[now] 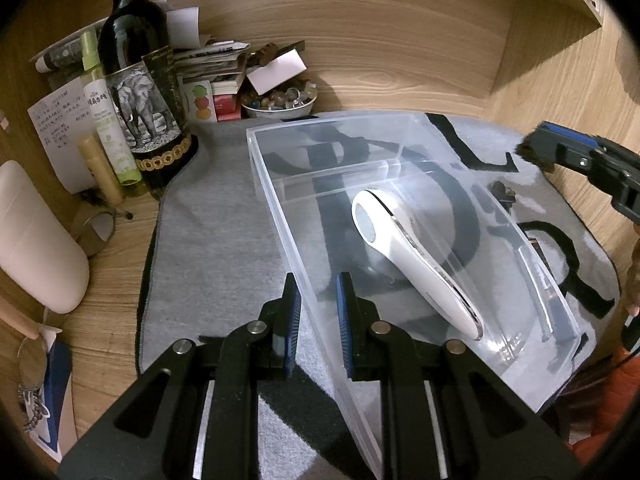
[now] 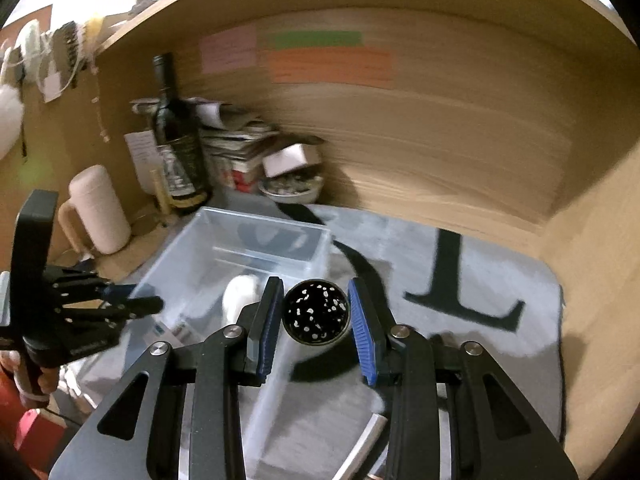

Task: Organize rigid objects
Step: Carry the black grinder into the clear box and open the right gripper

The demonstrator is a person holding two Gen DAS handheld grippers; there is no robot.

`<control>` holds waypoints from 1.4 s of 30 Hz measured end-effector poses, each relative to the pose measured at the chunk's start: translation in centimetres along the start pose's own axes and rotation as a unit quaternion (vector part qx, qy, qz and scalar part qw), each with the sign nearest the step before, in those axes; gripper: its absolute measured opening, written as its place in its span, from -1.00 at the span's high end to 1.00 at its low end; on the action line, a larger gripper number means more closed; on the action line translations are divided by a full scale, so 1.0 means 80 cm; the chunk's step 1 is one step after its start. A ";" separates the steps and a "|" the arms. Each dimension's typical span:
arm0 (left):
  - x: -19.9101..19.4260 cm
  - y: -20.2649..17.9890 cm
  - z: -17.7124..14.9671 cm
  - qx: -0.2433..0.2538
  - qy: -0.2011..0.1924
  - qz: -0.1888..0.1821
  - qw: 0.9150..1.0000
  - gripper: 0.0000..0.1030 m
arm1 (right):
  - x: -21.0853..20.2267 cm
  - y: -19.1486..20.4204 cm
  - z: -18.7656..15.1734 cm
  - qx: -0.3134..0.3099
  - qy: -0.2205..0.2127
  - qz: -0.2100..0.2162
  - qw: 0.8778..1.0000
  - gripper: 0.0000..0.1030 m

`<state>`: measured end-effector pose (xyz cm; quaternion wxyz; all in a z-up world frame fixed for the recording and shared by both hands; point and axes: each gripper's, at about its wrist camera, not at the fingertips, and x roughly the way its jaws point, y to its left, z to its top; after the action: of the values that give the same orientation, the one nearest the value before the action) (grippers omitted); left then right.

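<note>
A round black cup (image 2: pixel 316 312) with white specks inside is pinched between the ribbed blue pads of the right gripper (image 2: pixel 316 314). The wall of the clear plastic box (image 1: pixel 280 216) is straddled by the left gripper (image 1: pixel 318 308), whose fingers are slightly spread. A smooth white handheld device (image 1: pixel 408 256) lies inside the box, right of those fingers, over a grey felt mat (image 1: pixel 208 200).

Dim warm light; right view seemingly motion-blurred.
</note>
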<state>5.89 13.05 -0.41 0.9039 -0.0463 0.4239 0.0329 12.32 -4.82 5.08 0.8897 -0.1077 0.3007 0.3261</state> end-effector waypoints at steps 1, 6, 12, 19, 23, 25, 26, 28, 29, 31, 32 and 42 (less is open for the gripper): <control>0.000 0.000 0.000 0.001 0.000 0.000 1.000 0.66 | 0.003 0.006 0.002 -0.005 0.002 0.005 1.000 0.40; -0.001 0.000 -0.002 0.002 -0.002 -0.002 1.000 0.66 | 0.022 0.037 0.011 -0.034 0.016 0.030 0.999 0.40; -0.001 0.000 -0.002 0.002 -0.003 -0.003 1.000 0.67 | 0.047 0.066 0.013 -0.058 0.044 0.059 0.996 0.40; -0.002 0.001 -0.002 0.002 -0.005 -0.004 1.000 0.68 | 0.074 0.088 0.004 -0.082 0.084 0.074 0.990 0.40; 0.000 -0.002 -0.003 0.004 -0.009 -0.003 1.000 0.68 | 0.086 0.095 -0.001 -0.089 0.106 0.079 0.987 0.40; -0.001 -0.003 -0.004 0.006 -0.011 -0.002 1.000 0.68 | 0.091 0.096 -0.003 -0.089 0.116 0.082 0.986 0.40; -0.001 -0.003 -0.004 0.006 -0.011 -0.003 1.000 0.69 | 0.095 0.097 -0.003 -0.089 0.123 0.084 0.985 0.40; -0.001 -0.003 -0.005 0.006 -0.012 -0.003 1.000 0.69 | 0.099 0.099 -0.004 -0.091 0.132 0.085 0.983 0.40; -0.001 -0.003 -0.005 0.006 -0.012 -0.003 1.000 0.69 | 0.102 0.099 -0.005 -0.093 0.137 0.085 0.983 0.40; -0.001 -0.003 -0.005 0.006 -0.012 -0.003 1.000 0.68 | 0.104 0.101 -0.005 -0.095 0.142 0.085 0.982 0.40; -0.001 -0.003 -0.005 0.006 -0.012 -0.003 1.000 0.68 | 0.105 0.101 -0.006 -0.096 0.144 0.084 0.981 0.40; -0.001 -0.002 -0.005 0.006 -0.012 -0.003 1.000 0.69 | 0.089 0.092 -0.001 -0.091 0.127 0.079 0.985 0.15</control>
<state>5.52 12.81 -0.58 0.9092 -0.0415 0.4134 0.0282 11.84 4.44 0.71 0.8024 -0.2049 0.3878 0.4046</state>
